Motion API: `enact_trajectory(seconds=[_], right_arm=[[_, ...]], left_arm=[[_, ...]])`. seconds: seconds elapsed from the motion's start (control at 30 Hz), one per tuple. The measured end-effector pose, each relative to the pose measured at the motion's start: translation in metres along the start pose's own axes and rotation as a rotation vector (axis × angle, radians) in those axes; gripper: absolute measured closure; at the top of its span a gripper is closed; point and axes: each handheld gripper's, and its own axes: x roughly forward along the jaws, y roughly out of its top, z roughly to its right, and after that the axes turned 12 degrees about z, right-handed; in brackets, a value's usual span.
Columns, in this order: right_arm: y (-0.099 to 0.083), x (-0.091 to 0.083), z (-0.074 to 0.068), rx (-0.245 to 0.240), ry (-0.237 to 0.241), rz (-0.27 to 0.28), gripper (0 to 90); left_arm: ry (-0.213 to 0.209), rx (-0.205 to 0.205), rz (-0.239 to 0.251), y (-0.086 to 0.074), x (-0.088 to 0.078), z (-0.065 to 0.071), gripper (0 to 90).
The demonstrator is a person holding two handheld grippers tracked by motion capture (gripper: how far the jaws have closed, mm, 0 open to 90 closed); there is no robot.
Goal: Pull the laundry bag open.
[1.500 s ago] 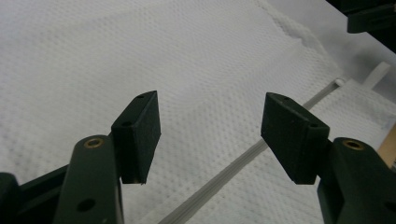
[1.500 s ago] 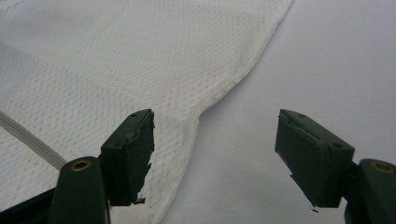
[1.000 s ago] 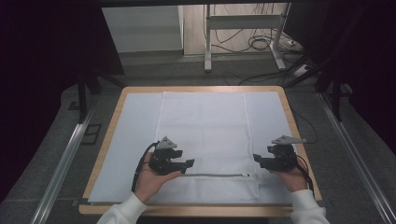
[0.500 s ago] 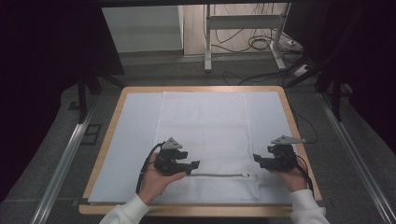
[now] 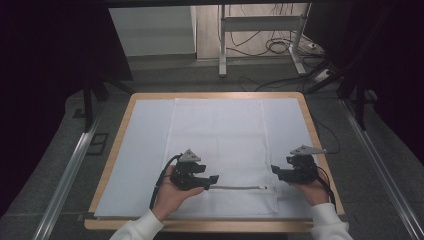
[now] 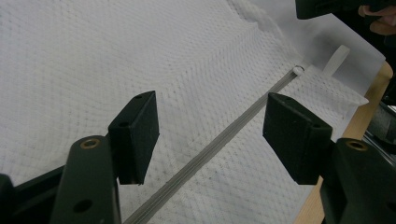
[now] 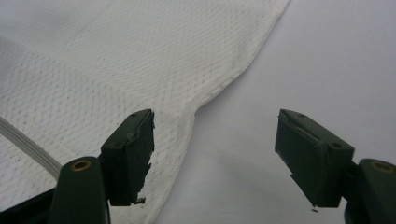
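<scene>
A white mesh bag (image 5: 220, 135) lies flat on the table, its zipper (image 5: 240, 188) running across near the front edge. My left gripper (image 5: 215, 178) hovers open over the zipper's left end; in the left gripper view the zipper line (image 6: 219, 144) passes between the jaws toward the slider (image 6: 297, 71). My right gripper (image 5: 274, 171) stands open at the bag's right edge; the right gripper view shows the bag's hem (image 7: 205, 100) between its jaws, with nothing held.
A pale cloth sheet (image 5: 145, 150) covers the wooden table (image 5: 120, 130). A small white tab (image 6: 337, 58) sticks out past the zipper's end. Beyond the table stand a metal frame (image 5: 222, 45) and cables (image 5: 280, 47) on the floor.
My left gripper has shifted slightly to the right along the zipper. The right gripper has stayed in place.
</scene>
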Motion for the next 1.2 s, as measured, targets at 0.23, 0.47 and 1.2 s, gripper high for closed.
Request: enact_trajectory(seconds=[0.23,0.47,1.2], right_arm=[[0.000,-0.001,0.000,0.003,0.007,0.005,27.7],[0.000,-0.001,0.000,-0.002,0.007,0.006,27.6],[0.000,-0.001,0.000,-0.006,0.002,0.010,27.6]], left_arm=[[-0.004,0.018,-0.010,0.002,0.007,0.006,35.8],[-0.009,0.013,-0.018,0.004,0.018,0.012,36.3],[-0.061,0.015,-0.051,0.008,0.044,0.031,36.3]])
